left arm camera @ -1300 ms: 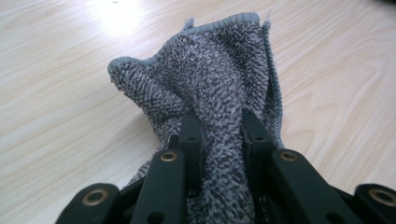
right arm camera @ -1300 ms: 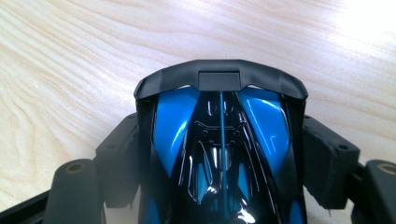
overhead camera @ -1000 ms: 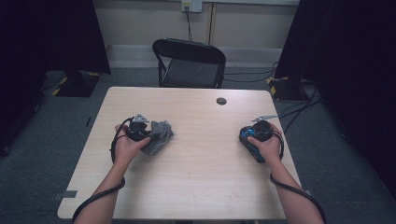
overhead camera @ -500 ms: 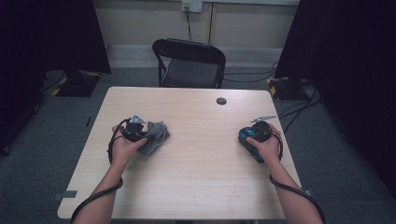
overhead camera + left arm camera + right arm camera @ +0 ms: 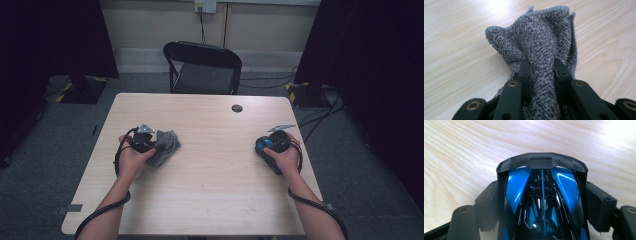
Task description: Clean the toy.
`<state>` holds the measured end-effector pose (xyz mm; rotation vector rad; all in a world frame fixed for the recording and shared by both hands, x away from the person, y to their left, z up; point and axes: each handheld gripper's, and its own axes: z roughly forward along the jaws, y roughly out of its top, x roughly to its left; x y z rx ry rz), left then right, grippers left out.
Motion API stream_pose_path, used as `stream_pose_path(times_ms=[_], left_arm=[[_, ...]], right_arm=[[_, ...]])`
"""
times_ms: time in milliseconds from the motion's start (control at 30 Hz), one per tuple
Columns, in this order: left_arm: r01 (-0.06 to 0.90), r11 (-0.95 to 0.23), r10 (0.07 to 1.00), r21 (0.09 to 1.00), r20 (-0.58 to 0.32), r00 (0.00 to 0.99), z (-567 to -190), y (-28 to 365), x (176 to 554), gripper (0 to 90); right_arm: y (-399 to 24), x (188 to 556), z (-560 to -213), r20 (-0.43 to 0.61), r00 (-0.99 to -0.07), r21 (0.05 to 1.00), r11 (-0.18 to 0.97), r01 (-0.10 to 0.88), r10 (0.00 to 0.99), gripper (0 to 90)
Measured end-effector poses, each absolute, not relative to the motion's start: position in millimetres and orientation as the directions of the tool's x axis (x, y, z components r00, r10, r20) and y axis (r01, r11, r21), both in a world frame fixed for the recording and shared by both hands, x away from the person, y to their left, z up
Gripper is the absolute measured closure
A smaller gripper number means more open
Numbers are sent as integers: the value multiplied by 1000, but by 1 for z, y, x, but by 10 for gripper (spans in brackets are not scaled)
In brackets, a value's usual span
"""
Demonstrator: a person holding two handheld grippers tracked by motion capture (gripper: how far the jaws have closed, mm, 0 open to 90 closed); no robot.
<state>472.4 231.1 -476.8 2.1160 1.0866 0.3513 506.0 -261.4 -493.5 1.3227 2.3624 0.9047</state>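
My left claw (image 5: 541, 68) has matt black plastic jaws sunk into a grey terry cloth (image 5: 541, 37), rough and looped. My right claw (image 5: 543, 202) grips a toy car (image 5: 541, 195) of glossy blue and black plastic. The bench (image 5: 210, 200) is pale, smooth wood grain.

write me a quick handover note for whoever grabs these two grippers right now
Left gripper: shut on the grey cloth, a bunched fold pinched between its fingers; the rest of the cloth lies on the table, left of centre.
Right gripper: shut on the blue toy car, fingers pressing its two sides, at the table's right side.
Done: both things are gripped.
Left: cloth and car are far apart; probably bring them together to wipe the car. No wiping is visible yet.
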Motion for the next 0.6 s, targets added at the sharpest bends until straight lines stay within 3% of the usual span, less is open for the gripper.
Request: stream_pose_path(times_ms=[600], left_arm=[[610,-356,804,708,-101,586,-478,236,470,654]], right_arm=[[-260,502,-494,32,-542,646,396,652,840,249]])
